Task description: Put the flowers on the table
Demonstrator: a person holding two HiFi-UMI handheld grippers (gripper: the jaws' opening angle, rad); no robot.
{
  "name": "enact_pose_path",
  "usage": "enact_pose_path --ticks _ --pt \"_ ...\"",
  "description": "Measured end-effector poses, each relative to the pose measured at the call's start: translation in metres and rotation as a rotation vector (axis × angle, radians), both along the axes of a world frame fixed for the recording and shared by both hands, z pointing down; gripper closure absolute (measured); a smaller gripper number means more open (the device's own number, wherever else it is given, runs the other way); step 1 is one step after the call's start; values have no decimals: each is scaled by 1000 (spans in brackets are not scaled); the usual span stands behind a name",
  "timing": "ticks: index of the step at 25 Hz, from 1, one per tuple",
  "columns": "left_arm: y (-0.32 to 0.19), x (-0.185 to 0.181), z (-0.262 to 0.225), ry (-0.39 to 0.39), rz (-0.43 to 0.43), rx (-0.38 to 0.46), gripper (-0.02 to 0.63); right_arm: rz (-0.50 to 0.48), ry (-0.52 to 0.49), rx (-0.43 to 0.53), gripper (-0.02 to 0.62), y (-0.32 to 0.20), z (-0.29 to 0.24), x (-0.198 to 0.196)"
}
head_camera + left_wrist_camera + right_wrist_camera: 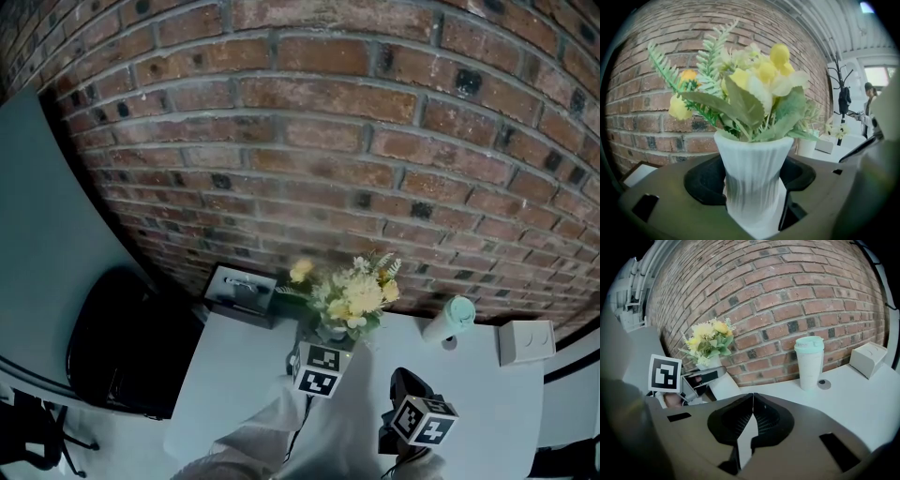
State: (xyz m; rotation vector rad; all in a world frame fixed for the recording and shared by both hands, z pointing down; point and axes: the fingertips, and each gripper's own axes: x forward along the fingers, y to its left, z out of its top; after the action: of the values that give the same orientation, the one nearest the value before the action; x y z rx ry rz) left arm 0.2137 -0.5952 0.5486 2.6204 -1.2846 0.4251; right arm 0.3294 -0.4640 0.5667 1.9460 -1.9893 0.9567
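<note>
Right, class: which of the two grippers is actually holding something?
The left gripper: its jaws clamp the white ribbed vase of flowers. The right gripper is the empty one, its jaws shut together with nothing between them.

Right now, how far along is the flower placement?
Done: left gripper is shut on the white vase of flowers, positioned over the table near its back edge. In hand: the placing. Remaining: set it down, release; whether its base already touches is unclear. The right gripper is shut, empty.
</note>
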Motion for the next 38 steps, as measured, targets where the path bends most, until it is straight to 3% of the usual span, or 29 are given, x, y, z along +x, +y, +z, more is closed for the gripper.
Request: enact_pose_path --ticks 12,29,38 --pt "4 2 5 -2 22 -43 287 27 -13 6 571 7 -4 1" --pt "11 -3 -2 91 13 -8 282 35 -28 -7 571 9 2 -2" --pt "16 -6 -2 99 -14 -14 281 39 -25 -6 571 9 -1 -1"
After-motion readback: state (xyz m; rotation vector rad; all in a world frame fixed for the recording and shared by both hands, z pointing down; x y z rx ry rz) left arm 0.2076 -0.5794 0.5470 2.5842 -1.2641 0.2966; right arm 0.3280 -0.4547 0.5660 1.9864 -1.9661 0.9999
